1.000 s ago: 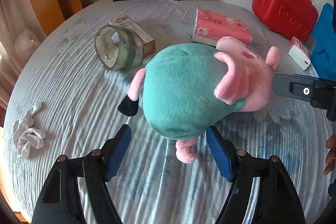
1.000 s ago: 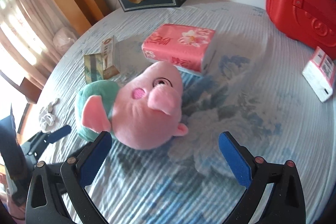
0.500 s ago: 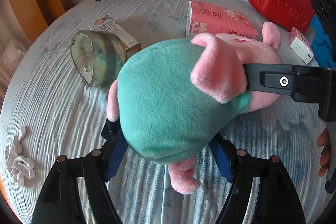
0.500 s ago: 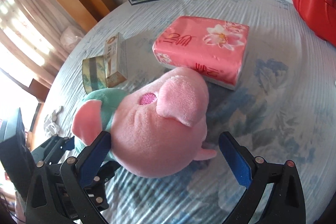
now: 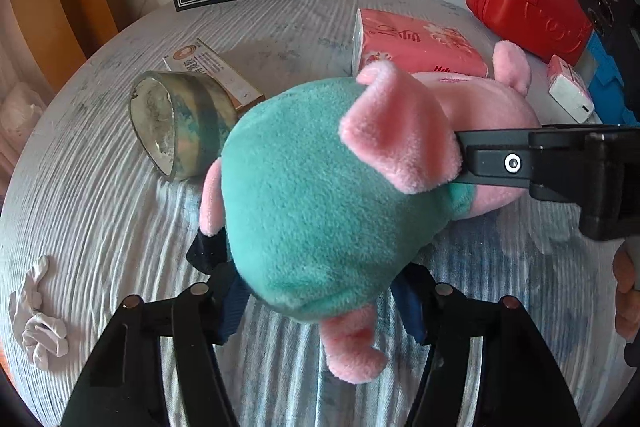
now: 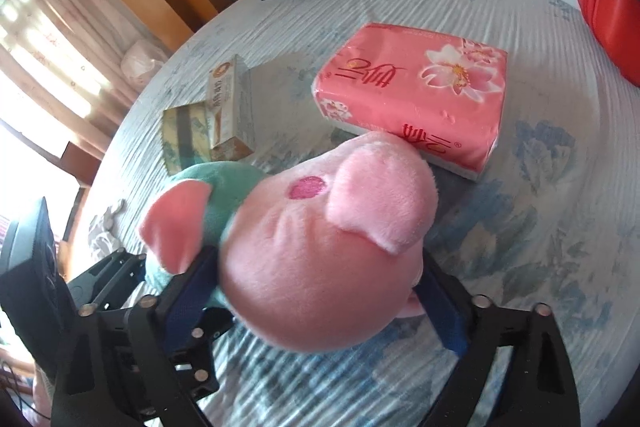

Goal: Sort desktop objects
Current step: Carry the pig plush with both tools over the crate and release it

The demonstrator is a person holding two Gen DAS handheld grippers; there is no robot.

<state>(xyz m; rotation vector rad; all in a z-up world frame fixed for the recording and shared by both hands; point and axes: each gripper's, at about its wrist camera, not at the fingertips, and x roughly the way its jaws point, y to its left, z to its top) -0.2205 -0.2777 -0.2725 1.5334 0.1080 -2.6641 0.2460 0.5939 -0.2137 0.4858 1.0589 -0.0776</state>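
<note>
plush pig [image 5: 320, 195] lies lengthwise, head toward the tissue pack [image 6: 416, 95].

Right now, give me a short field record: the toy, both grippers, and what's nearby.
toy: plush pig, lying on the tablecloth
left gripper: closing, fingers either side of the green body
right gripper: closing, fingers either side of the pink head
near snout: pink tissue pack
near body: tape roll, small carton

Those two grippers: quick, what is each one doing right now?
Left gripper: jaws closing on the plush pig's green body, pads against it.
Right gripper: jaws closing around the pig's pink head, pads touching its sides.
</note>
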